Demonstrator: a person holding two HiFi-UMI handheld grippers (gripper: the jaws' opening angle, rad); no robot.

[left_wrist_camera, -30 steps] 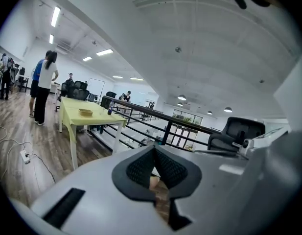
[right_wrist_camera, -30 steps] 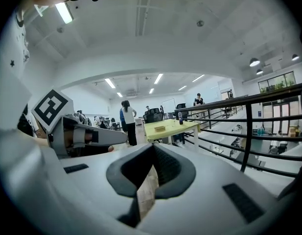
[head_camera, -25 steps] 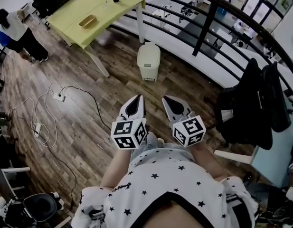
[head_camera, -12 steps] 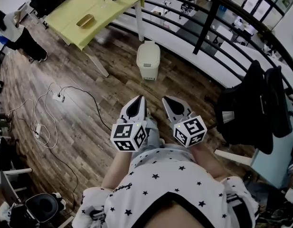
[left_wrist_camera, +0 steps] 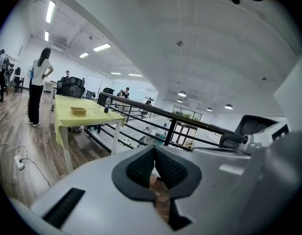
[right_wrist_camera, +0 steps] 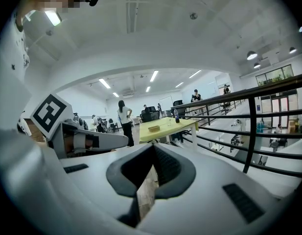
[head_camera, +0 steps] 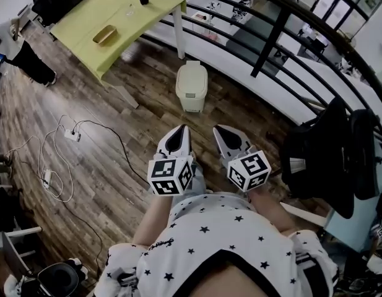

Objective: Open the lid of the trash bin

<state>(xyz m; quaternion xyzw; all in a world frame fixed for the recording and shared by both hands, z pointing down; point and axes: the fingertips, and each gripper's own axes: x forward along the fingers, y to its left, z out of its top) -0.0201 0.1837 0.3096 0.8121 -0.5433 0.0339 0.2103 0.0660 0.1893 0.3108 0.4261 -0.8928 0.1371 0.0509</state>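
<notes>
Task not begun. Bin (head_camera: pixel 192 86) stands on the floor (head_camera: pixel 104 159) by the railing (head_camera: pixel 271 30), just off the bench (head_camera: pixel 116 17) corner leg, well ahead of both grippers. Its lid (head_camera: pixel 192 76) is down, flat on the body. L gripper (head_camera: pixel 177 132) and R gripper (head_camera: pixel 225 132) are held side by side at waist level, each w/ jaws together, nothing between them, touching nothing. Left to do, by my read: approach, reach down, catch the lid edge, lift it. Can't tell if there's a pedal.
</notes>
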